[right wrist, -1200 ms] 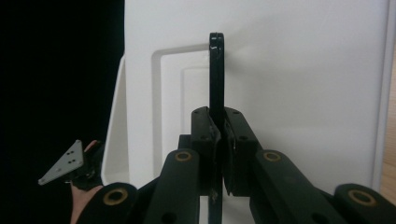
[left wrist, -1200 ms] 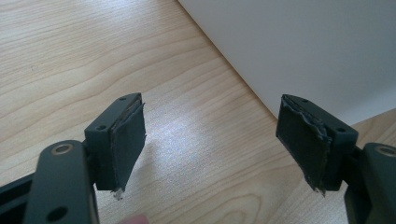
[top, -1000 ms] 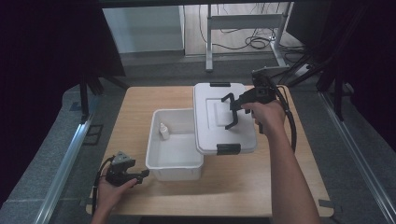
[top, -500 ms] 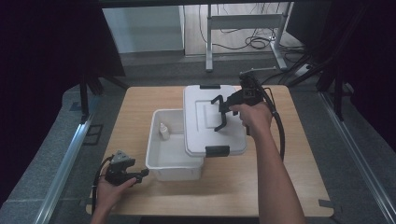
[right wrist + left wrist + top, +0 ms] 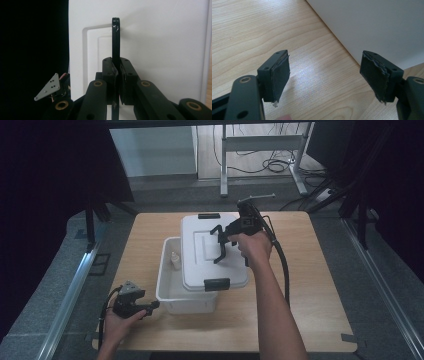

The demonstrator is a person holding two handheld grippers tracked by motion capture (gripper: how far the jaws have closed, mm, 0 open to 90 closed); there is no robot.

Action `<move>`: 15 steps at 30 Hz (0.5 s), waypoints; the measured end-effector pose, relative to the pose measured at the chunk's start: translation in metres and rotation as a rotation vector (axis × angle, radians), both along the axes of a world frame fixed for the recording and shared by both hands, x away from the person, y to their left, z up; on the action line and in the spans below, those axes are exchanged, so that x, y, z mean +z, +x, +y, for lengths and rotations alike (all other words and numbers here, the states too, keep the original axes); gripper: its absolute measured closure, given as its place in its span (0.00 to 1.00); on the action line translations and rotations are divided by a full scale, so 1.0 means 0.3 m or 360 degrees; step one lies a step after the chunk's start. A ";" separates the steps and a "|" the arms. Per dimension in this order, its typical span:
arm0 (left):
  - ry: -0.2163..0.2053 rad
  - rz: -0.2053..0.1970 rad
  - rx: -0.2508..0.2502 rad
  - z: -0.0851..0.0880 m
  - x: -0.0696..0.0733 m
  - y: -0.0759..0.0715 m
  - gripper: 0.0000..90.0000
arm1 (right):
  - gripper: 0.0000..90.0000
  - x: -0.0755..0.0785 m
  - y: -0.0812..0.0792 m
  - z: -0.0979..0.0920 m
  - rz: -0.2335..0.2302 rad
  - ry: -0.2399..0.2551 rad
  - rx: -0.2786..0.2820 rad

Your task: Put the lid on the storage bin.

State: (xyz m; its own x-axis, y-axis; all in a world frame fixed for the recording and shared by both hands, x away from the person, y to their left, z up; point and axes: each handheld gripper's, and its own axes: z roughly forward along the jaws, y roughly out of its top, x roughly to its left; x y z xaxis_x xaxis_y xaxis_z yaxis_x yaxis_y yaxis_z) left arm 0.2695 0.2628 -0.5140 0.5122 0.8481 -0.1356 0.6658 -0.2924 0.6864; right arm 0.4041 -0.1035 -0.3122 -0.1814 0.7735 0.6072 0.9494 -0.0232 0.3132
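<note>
A white lid [image 5: 200,255] with a black handle [image 5: 220,251] hangs partly over an open white box [image 5: 164,287] on the wooden table [image 5: 310,290]. My right gripper [image 5: 223,240] is shut on that handle; in the right gripper view its pads [image 5: 117,65] clamp the thin black handle [image 5: 115,37] in front of the lid [image 5: 162,50]. A small white bottle [image 5: 176,260] stands in the uncovered left part of the box. My left gripper [image 5: 150,306] rests on the table at the box's front left corner. Its jaws [image 5: 324,77] stand open with nothing between them, close to the box wall [image 5: 374,25].
Black latches sit at the lid's far end [image 5: 208,215] and near end [image 5: 216,283]. The right gripper's cable [image 5: 282,265] trails over the table's right half. A metal rail [image 5: 70,290] runs along the table's left side. The left gripper's grey plate [image 5: 48,87] appears in the right gripper view.
My right gripper has carried the lid to the left by its handle, so it covers more of the box. The left gripper has stayed where it was.
</note>
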 end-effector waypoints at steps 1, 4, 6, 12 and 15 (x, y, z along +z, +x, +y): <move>0.0000 0.0000 -0.0001 -0.001 0.000 0.000 0.27 | 0.94 -0.001 -0.002 0.005 0.0002 0.0007 0.0005; 0.0002 0.0003 -0.0007 -0.003 -0.003 0.001 0.27 | 0.94 -0.004 -0.007 0.019 0.0006 0.0031 0.0010; -0.0002 0.0003 -0.0008 -0.004 -0.003 0.001 0.27 | 0.94 -0.006 -0.009 0.031 0.0008 0.0045 0.0016; 0.0005 0.0008 -0.0011 -0.004 -0.005 0.006 0.27 | 0.94 -0.016 -0.008 0.063 0.0039 0.0072 0.0006; 0.0002 0.0005 -0.0016 -0.006 -0.004 0.005 0.27 | 0.94 -0.022 -0.009 0.082 0.0042 0.0053 0.0002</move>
